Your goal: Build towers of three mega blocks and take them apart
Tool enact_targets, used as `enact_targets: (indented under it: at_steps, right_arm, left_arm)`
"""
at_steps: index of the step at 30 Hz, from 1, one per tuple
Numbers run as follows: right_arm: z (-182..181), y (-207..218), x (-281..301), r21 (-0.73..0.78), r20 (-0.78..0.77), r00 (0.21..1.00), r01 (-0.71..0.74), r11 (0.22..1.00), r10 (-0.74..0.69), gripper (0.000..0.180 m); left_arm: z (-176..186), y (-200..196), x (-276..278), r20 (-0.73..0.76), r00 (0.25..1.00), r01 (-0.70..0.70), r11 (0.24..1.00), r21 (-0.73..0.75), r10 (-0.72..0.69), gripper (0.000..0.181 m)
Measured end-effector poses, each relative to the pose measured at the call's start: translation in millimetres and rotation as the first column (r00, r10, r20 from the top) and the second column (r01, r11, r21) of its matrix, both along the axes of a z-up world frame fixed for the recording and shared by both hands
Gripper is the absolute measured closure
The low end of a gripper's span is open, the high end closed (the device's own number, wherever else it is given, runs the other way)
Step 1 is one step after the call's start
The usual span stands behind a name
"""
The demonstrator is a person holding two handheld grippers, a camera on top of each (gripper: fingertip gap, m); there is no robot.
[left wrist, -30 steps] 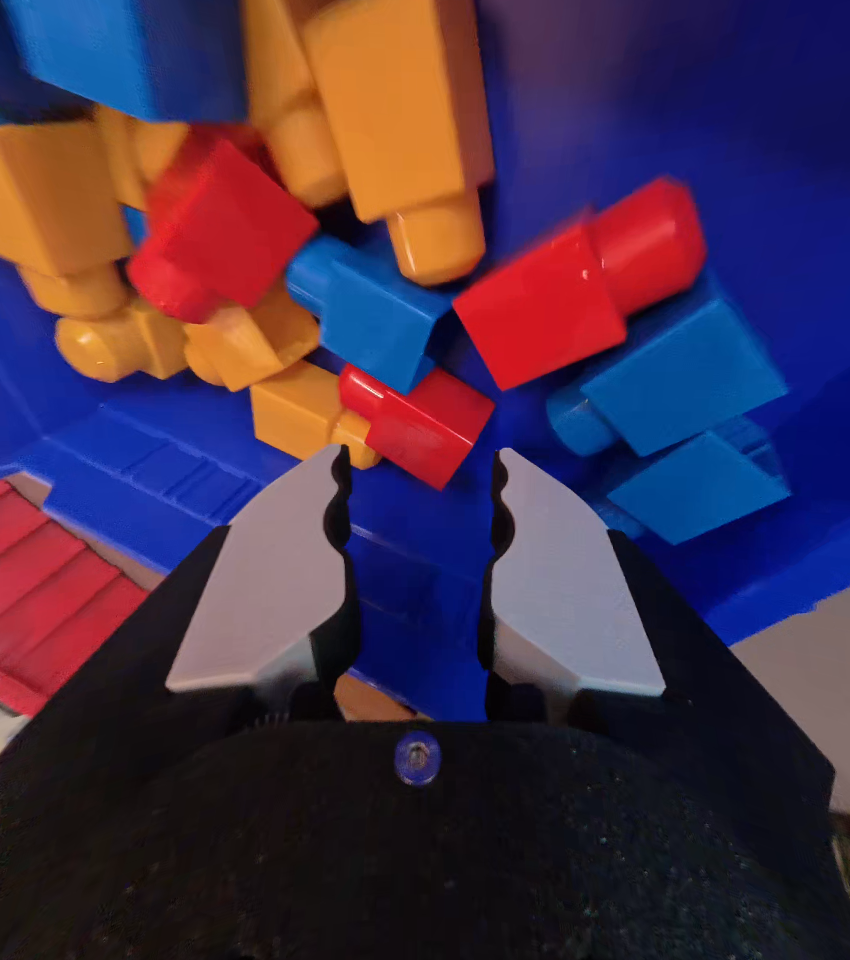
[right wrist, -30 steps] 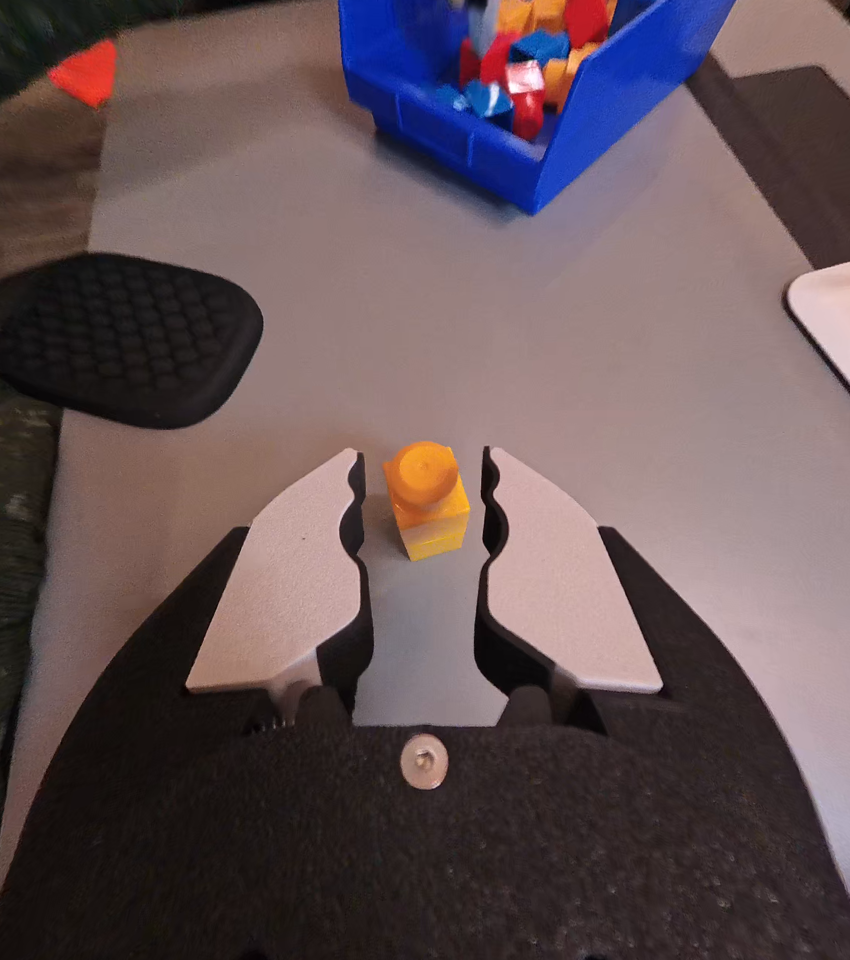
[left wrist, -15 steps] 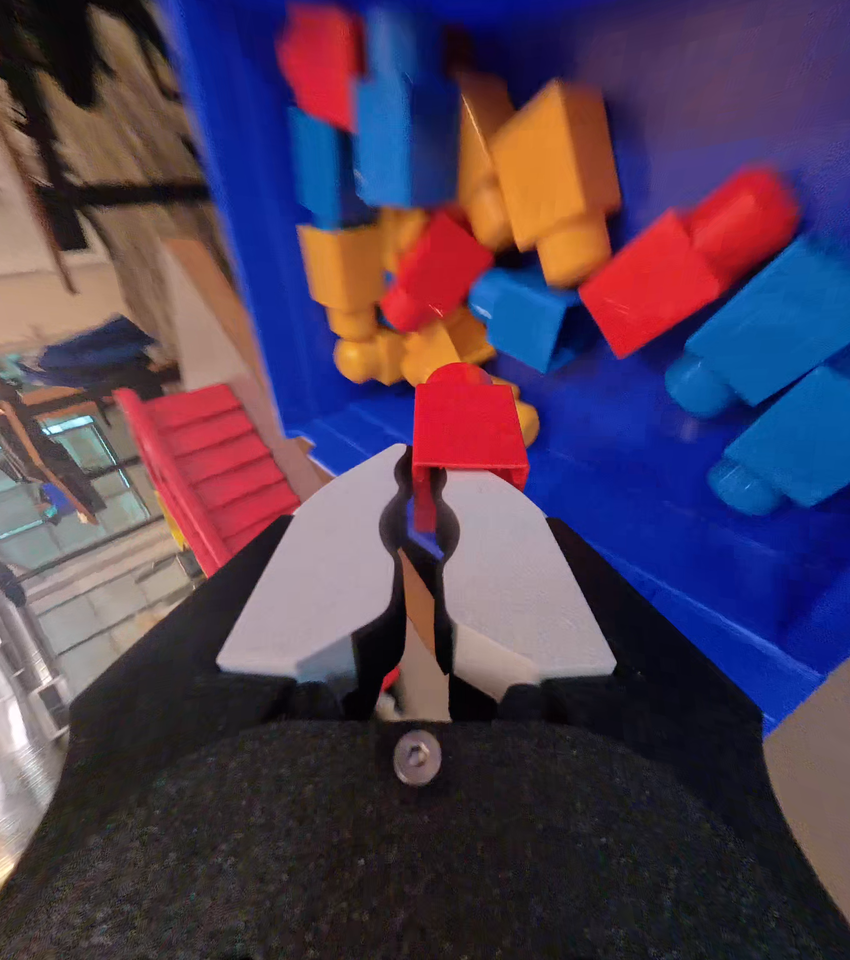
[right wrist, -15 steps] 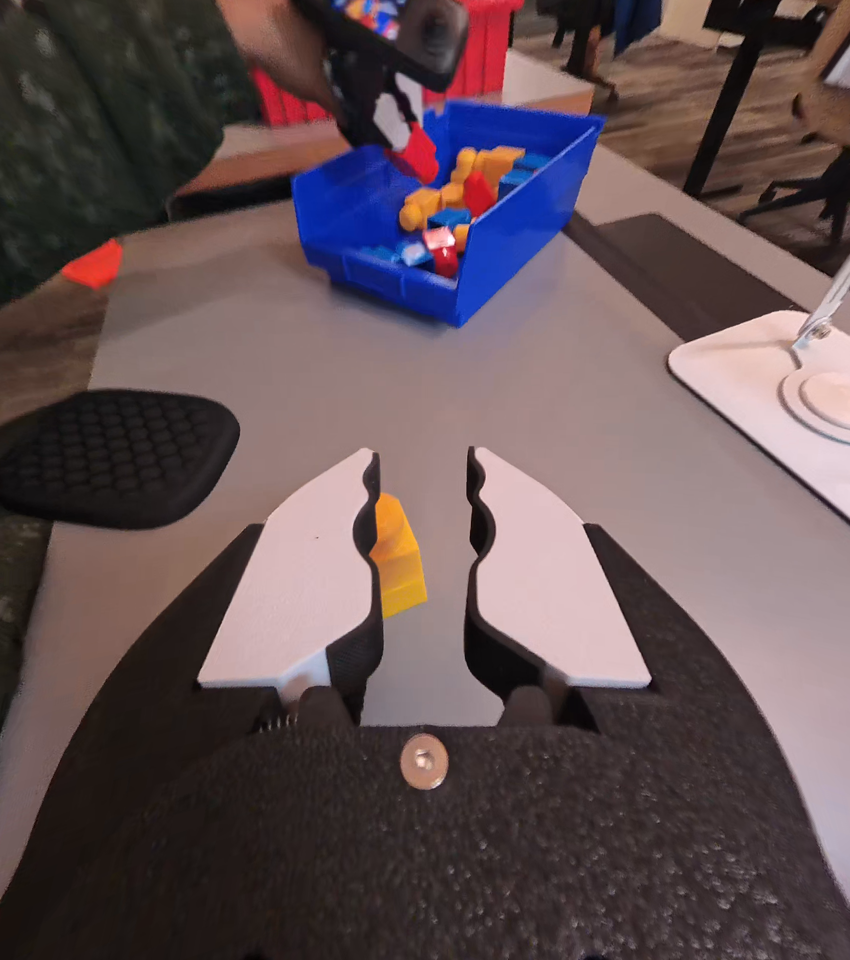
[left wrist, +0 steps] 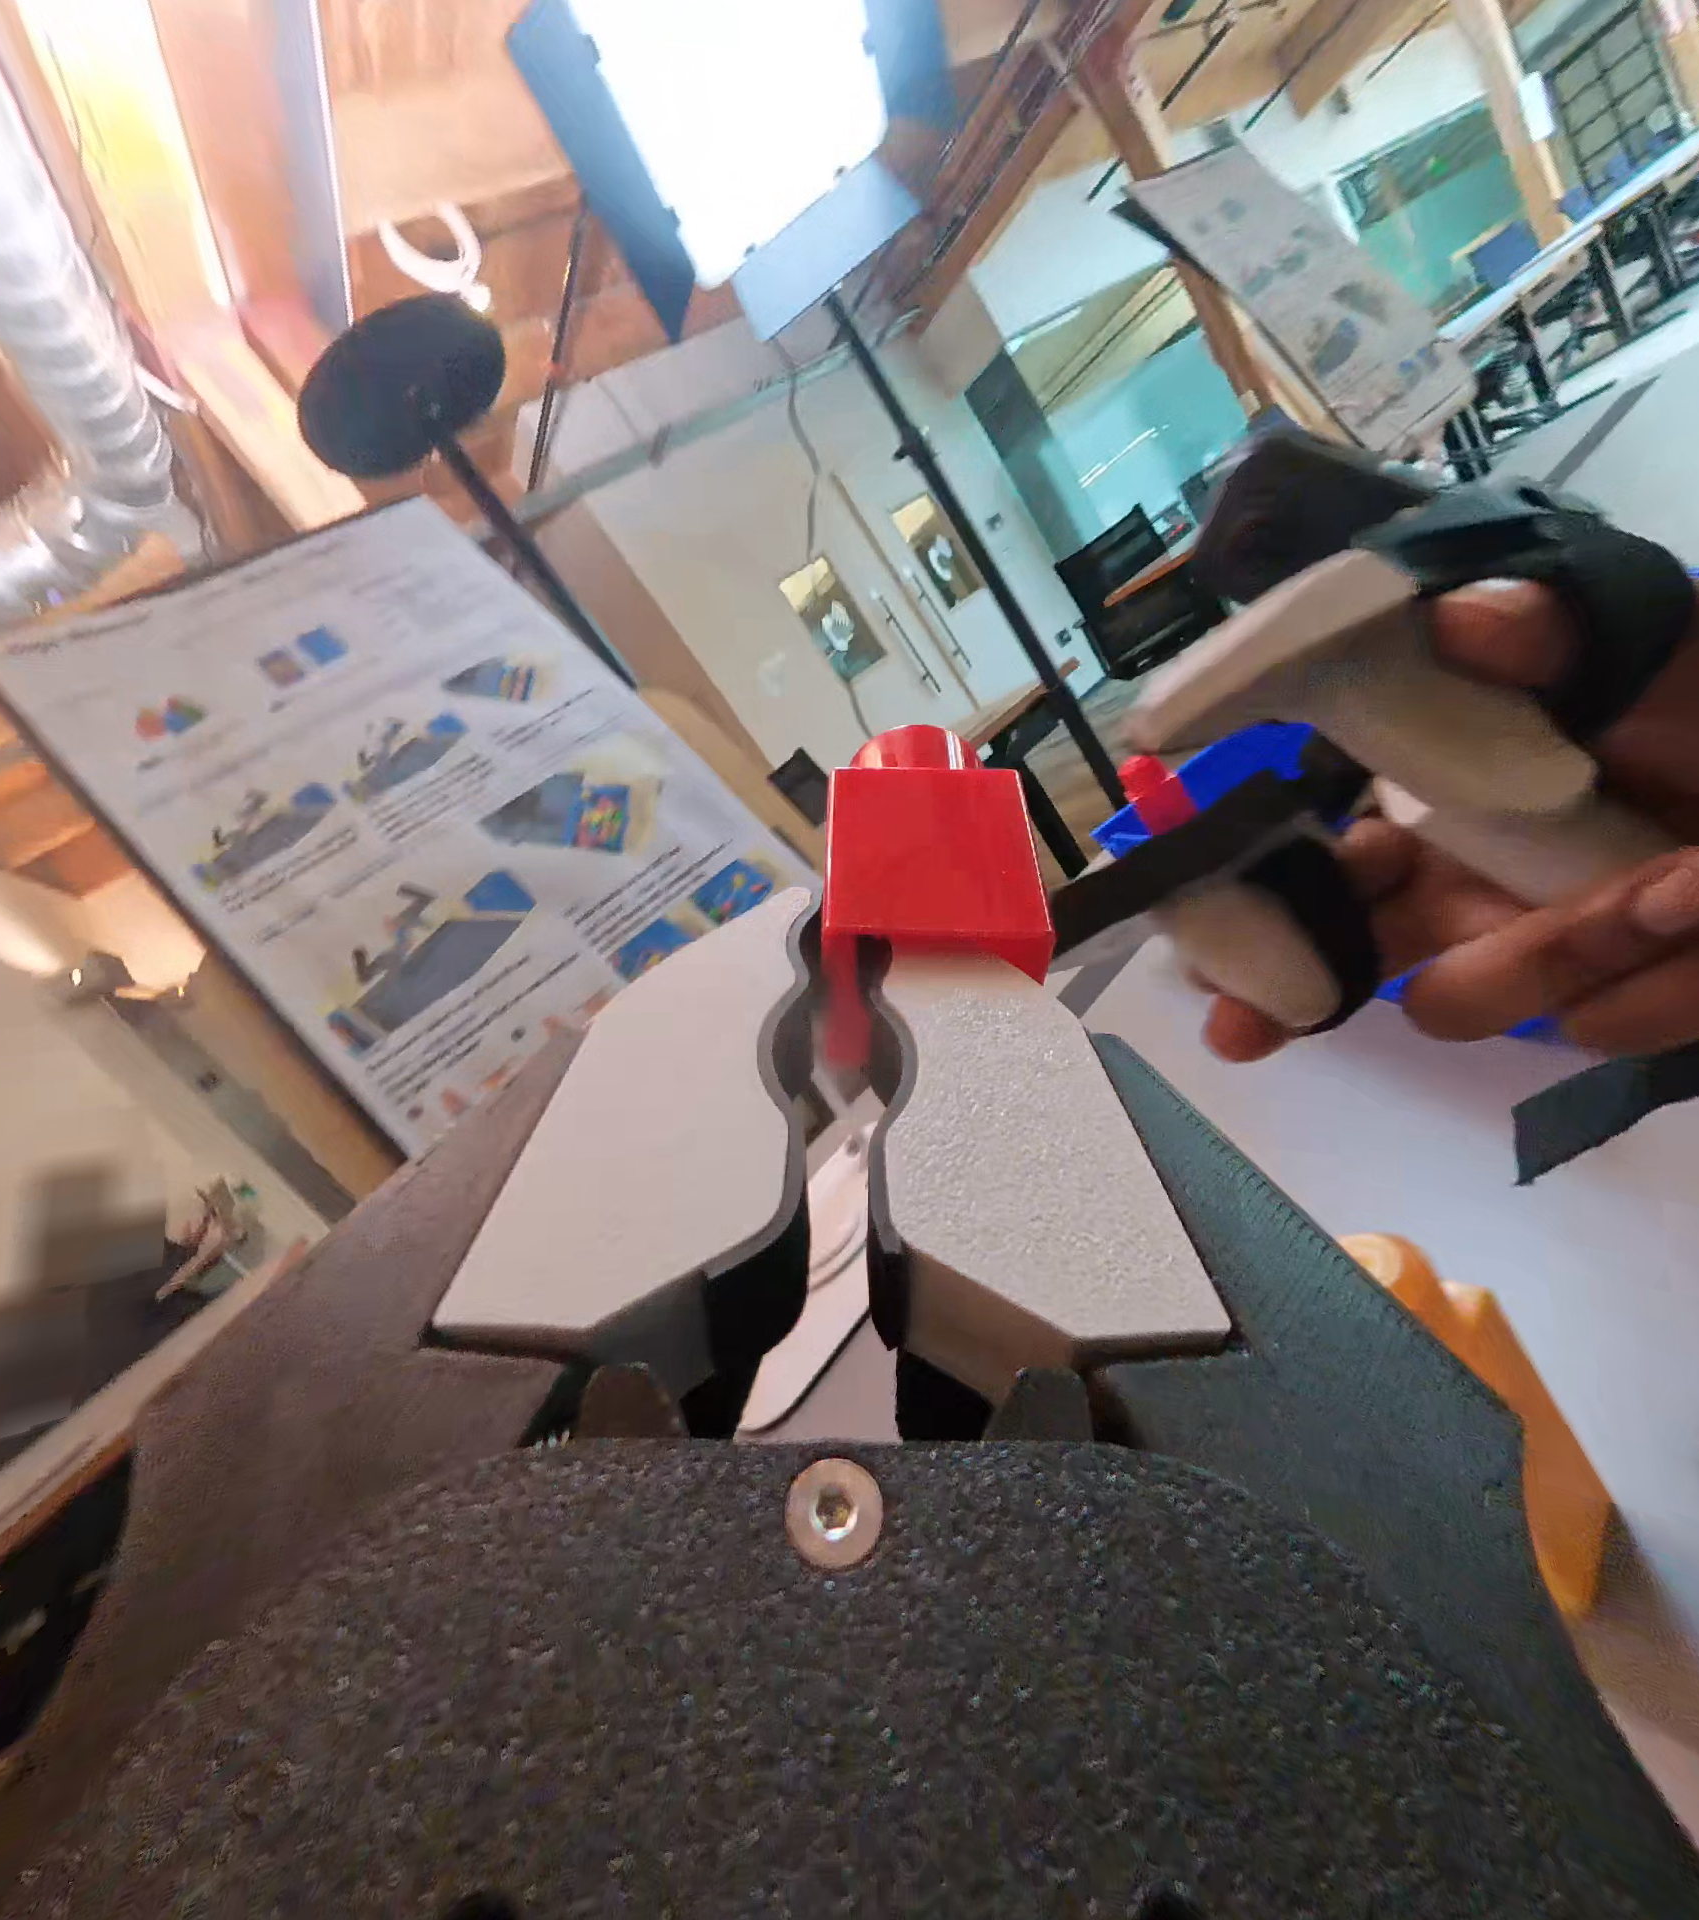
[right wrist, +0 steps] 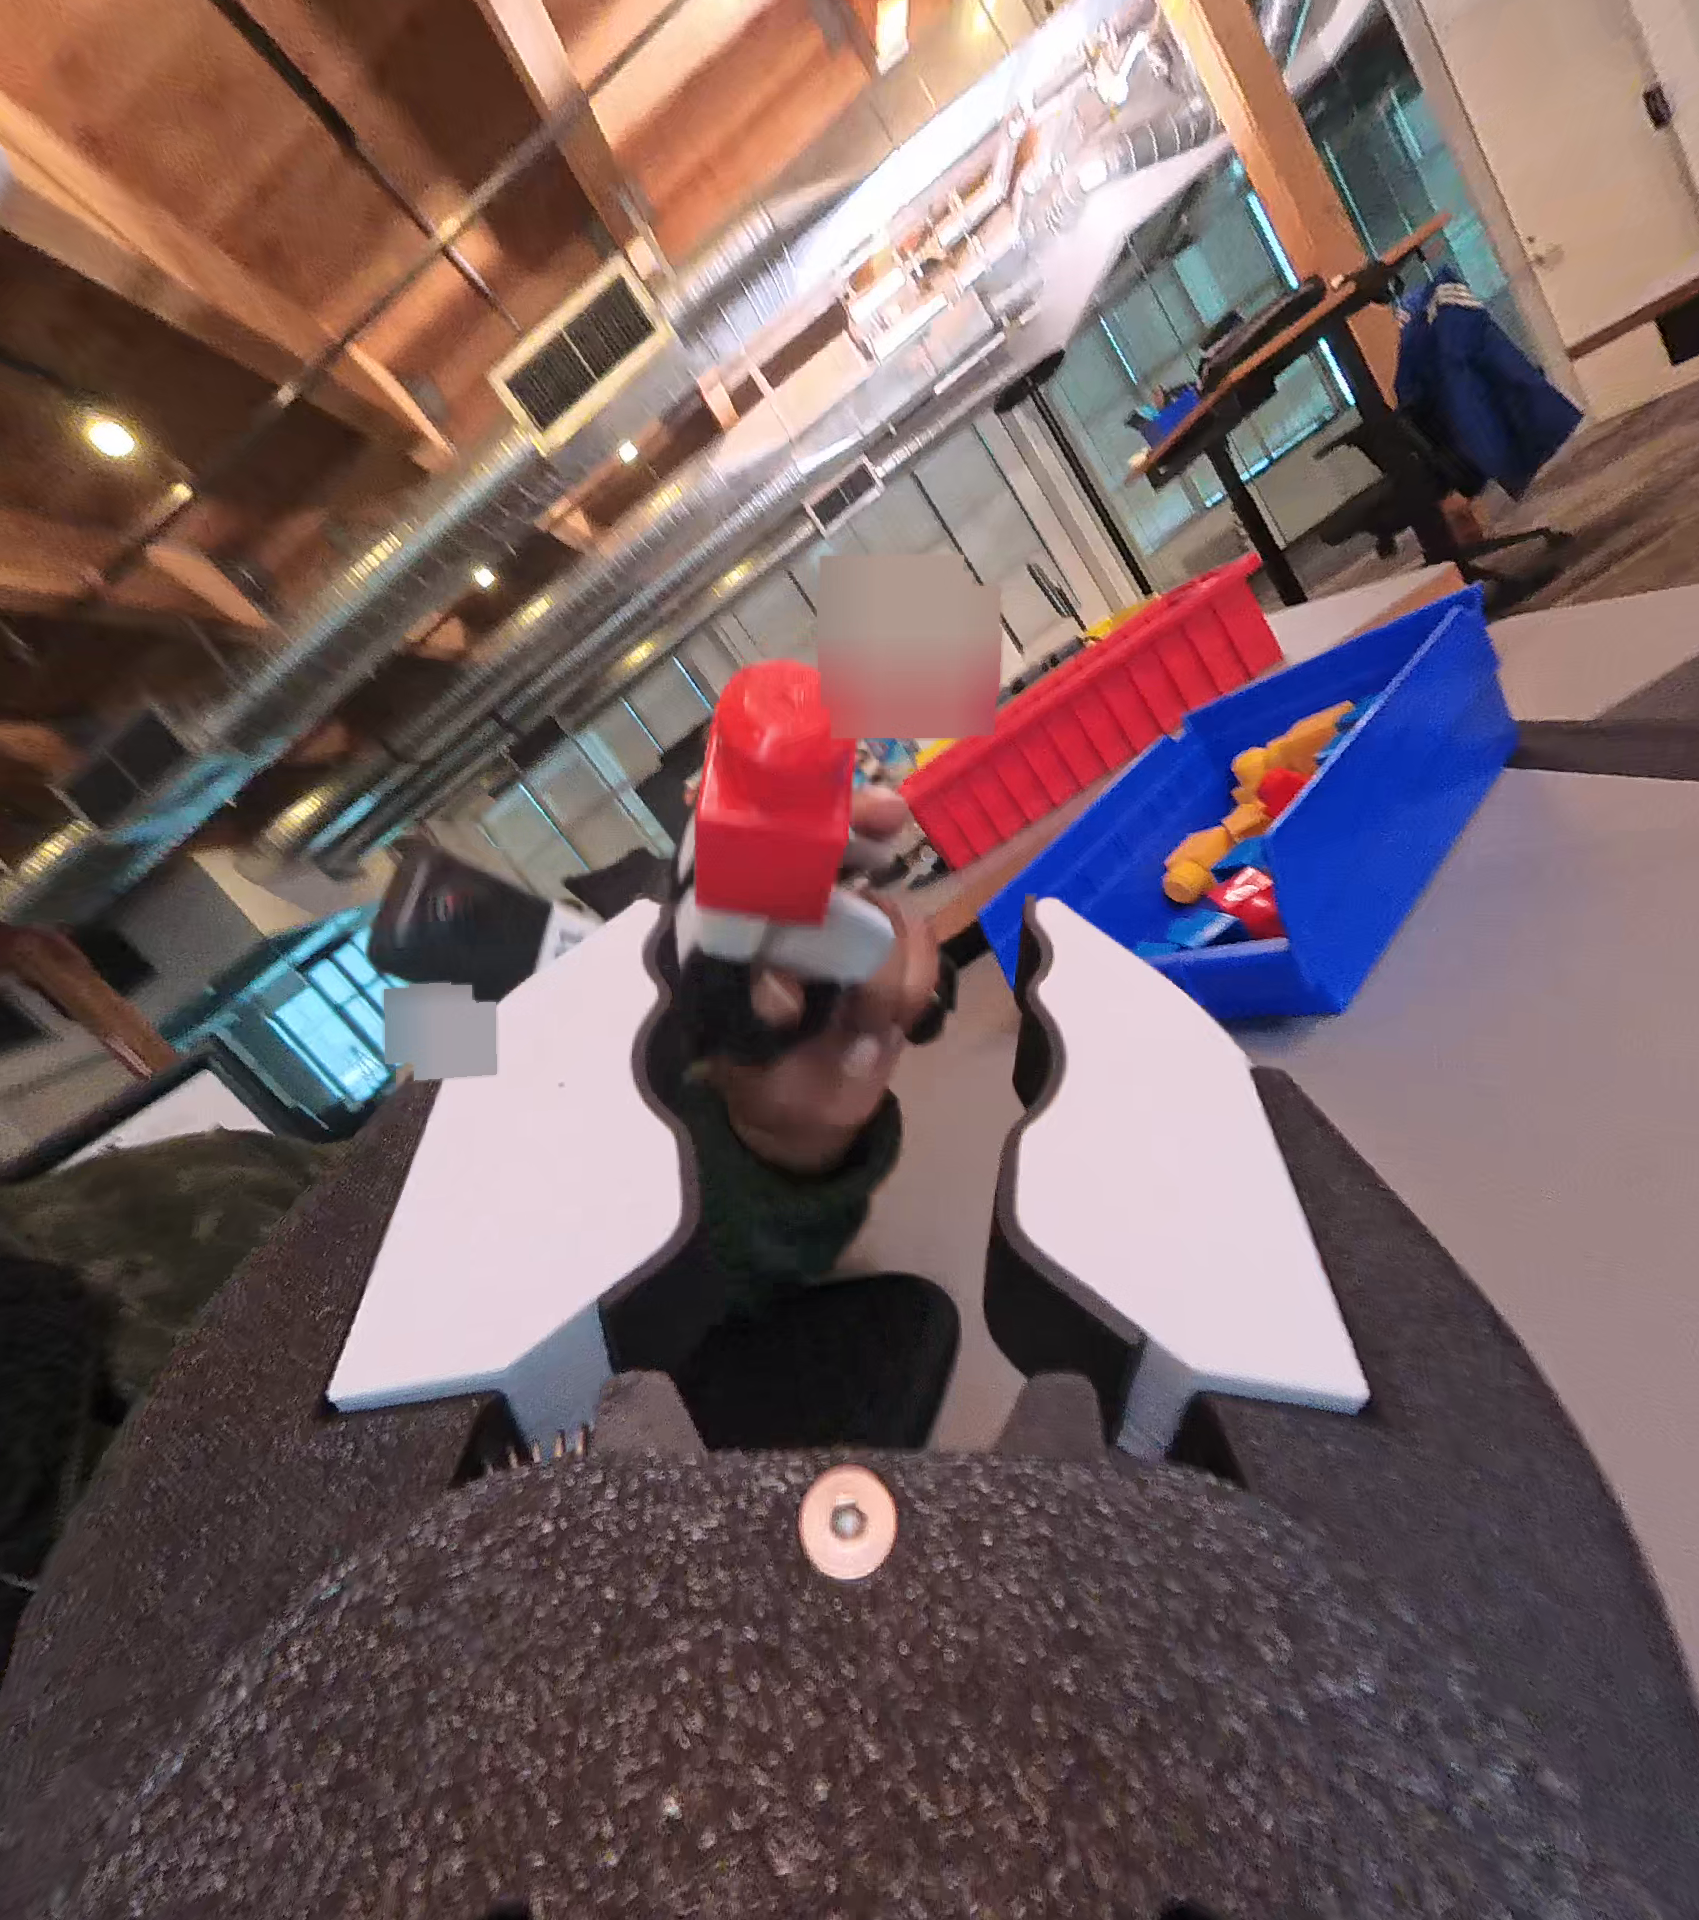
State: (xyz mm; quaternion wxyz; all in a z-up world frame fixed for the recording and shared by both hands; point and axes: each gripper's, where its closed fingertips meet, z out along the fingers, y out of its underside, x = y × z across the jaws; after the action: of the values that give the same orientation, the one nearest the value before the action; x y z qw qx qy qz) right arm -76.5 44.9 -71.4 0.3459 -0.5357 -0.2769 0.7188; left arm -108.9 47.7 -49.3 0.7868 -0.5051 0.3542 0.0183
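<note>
My left gripper is shut on the lower edge of a red mega block and holds it in the air, stud pointing away. The right wrist view shows that red block in the left gripper, just beyond my right gripper, which is open and empty. An orange block stands on the grey table, partly hidden behind the left gripper's body. A hand holds the right gripper's handle at the right of the left wrist view.
A blue bin with several red, orange and blue blocks stands on the table at the right. A red bin sits behind it. A poster board leans at the left beyond the table. The tips of one gripper are about 5 cm away from the tips of the other.
My left gripper has lifted the red block out of the blue bin and swung it toward the right gripper. My right gripper has risen off the orange block, tilted up and opened wider.
</note>
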Motion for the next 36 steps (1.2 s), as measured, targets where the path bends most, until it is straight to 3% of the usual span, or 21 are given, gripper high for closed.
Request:
enact_targets:
  at_steps: [3, 6, 7, 9, 10, 12, 14, 16, 19, 22, 24, 25, 36]
  right_arm:
    - [5, -6, 0, -0.001, -0.017, 1.0, -0.007, 1.0, 0.007, 0.115]
    - [-2, -9, -1, 0.029, 0.031, 0.999, -0.013, 1.0, 0.012, 0.143]
    - [-5, -9, -1, 0.039, 0.041, 0.999, -0.014, 0.999, 0.012, 0.144]
    - [-9, -7, 0, 0.083, 0.07, 0.998, -0.01, 0.997, 0.004, 0.145]
    - [-10, -5, 2, 0.121, 0.082, 0.997, -0.001, 0.993, -0.008, 0.145]
    - [-13, 2, 6, 0.224, 0.14, 0.989, 0.017, 0.974, -0.049, 0.145]
    - [-27, 3, 9, 0.378, 0.263, 0.961, -0.025, 0.926, -0.081, 0.145]
    - [-43, 4, 12, 0.513, 0.381, 0.916, -0.097, 0.853, -0.125, 0.145]
    - [-63, 3, 12, 0.574, 0.482, 0.866, -0.199, 0.794, -0.131, 0.145]
    - [-80, 1, 8, 0.577, 0.559, 0.82, -0.278, 0.768, -0.123, 0.144]
    - [-87, -1, 6, 0.567, 0.588, 0.802, -0.312, 0.763, -0.109, 0.145]
    - [-90, -1, 6, 0.563, 0.604, 0.79, -0.326, 0.76, -0.109, 0.145]
    - [-114, -12, 4, 0.512, 0.761, 0.637, -0.474, 0.717, -0.122, 0.144]
  left_arm:
    - [-18, 0, 28, -0.081, 0.997, 0.0, 0.999, 0.039, 0.003, 0.176]
    - [-31, -3, 39, -0.101, 0.995, 0.021, 0.999, 0.03, -0.018, 0.176]
    - [-34, -2, 39, -0.105, 0.994, 0.024, 0.999, 0.021, -0.022, 0.176]
    - [-43, 0, 38, -0.092, 0.992, 0.081, 0.995, -0.065, -0.087, 0.172]
    - [-48, 1, 37, -0.057, 0.989, 0.127, 0.98, -0.153, -0.137, 0.161]
    - [-68, 1, 34, 0.052, 0.962, 0.266, 0.88, -0.394, -0.268, 0.138]
    - [-101, -4, 32, 0.154, 0.912, 0.388, 0.679, -0.623, -0.38, 0.122]
    - [-140, -8, 32, 0.194, 0.884, 0.409, 0.505, -0.76, -0.424, 0.108]
    - [-192, -12, 40, 0.061, 0.879, 0.298, 0.446, -0.844, -0.473, 0.103]
    - [-215, -8, 53, -0.035, 0.872, 0.223, 0.46, -0.859, -0.489, 0.112]
    - [-221, -5, 56, -0.065, 0.867, 0.201, 0.466, -0.862, -0.494, 0.14]
    - [-220, -5, 58, -0.069, 0.86, 0.208, 0.471, -0.857, -0.506, 0.144]
    - [-222, -13, 60, -0.07, 0.822, 0.221, 0.43, -0.876, -0.565, 0.144]
